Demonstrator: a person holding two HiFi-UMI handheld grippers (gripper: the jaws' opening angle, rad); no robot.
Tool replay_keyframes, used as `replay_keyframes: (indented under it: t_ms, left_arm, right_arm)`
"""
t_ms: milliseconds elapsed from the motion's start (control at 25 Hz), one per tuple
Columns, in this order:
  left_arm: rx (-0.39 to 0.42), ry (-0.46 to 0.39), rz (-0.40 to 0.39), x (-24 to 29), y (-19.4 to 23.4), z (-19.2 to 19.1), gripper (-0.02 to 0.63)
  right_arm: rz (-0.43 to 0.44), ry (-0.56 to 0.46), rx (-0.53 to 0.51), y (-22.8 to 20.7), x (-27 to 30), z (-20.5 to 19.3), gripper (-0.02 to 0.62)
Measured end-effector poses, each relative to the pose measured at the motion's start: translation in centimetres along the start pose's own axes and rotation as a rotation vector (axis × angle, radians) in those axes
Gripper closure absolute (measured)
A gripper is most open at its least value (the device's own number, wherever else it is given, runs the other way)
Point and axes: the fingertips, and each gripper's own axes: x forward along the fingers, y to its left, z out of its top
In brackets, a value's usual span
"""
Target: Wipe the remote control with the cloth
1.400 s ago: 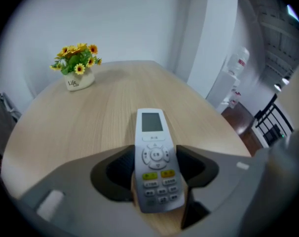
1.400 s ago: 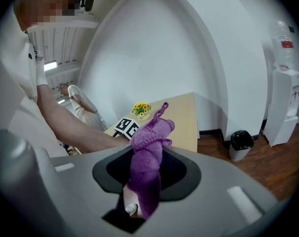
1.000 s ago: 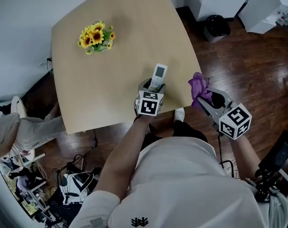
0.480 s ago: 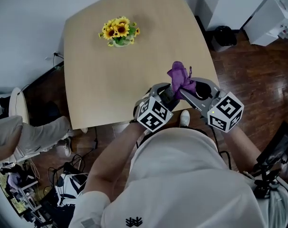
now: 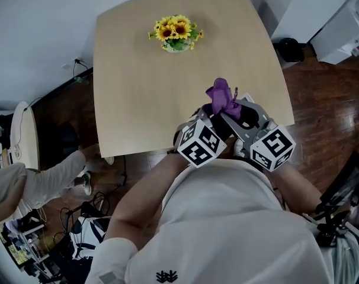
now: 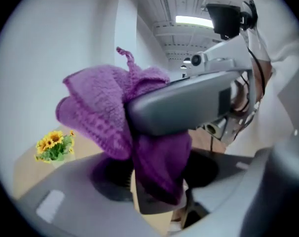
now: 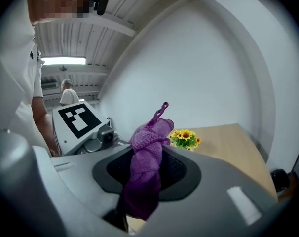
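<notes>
Both tools met just above the near edge of the table [image 5: 138, 70], toward its near right corner, with the vase of sunflowers [image 5: 176, 31] well apart near the far edge; the right hand-held gripper [image 7: 144, 181] was clenched on the purple cloth [image 7: 147, 152], which bunched up between its jaws with a small loop poking out on top; the left hand-held gripper [image 6: 157, 191] had its jaws set part-way apart around a pale, flat thing, which I took to be the remote control [image 6: 152, 204], gripped low and almost wholly covered by the hanging cloth; the head view hid it under the cloth and the two tools

The step in hand looked like the wipe itself, cloth just meeting remote control; doing it well would call for a steady left grip that neither squeezed harder nor loosened; only the soft bulge of cloth beyond the right jaws should touch, since the hard grey jaw lay close across the front and could scrape the buttons; strokes would best run along the length of the remote control, away from the left jaws, with light pressure so that it was not levered out of the grip; whether the cloth already pressed on the face or merely hung against it, I could not tell
</notes>
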Motion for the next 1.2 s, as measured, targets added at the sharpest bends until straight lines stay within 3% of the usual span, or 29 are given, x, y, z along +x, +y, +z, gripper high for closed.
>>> replay_keyframes:
  t_ms: [360,560,680,800,1000,1080,1200]
  left_arm:
    - [0.002,-0.018,-0.012,-3.0,0.8,-2.1,0.33]
    - [-0.001,-0.031,-0.015,-2.6,0.5,-1.7,0.33]
    - [-0.013,-0.036,-0.02,-1.9,0.3,-1.2,0.33]
    - [-0.018,-0.039,-0.021,-0.9,0.0,-0.6,0.33]
    - [-0.019,-0.05,-0.008,0.1,-0.3,0.5,0.33]
    - [-0.022,-0.052,0.001,0.0,0.0,0.7,0.33]
    - [-0.028,-0.054,0.01,-0.1,0.4,0.6,0.33]
  right_arm:
    - [-0.288,-0.019,-0.037,-7.0,-3.1,1.2,0.471]
    - [-0.353,-0.027,-0.064,-9.4,-5.3,2.9,0.471]
    - [-0.307,-0.06,-0.074,-7.6,-5.4,5.0,0.471]
    - [-0.166,-0.084,-0.072,-3.3,-3.8,6.4,0.471]
    - [0.04,-0.052,0.043,2.4,-0.2,3.5,0.471]
    - [0.049,-0.032,0.078,2.5,0.5,2.3,0.471]
    - [-0.003,-0.019,0.056,0.1,0.1,1.8,0.471]
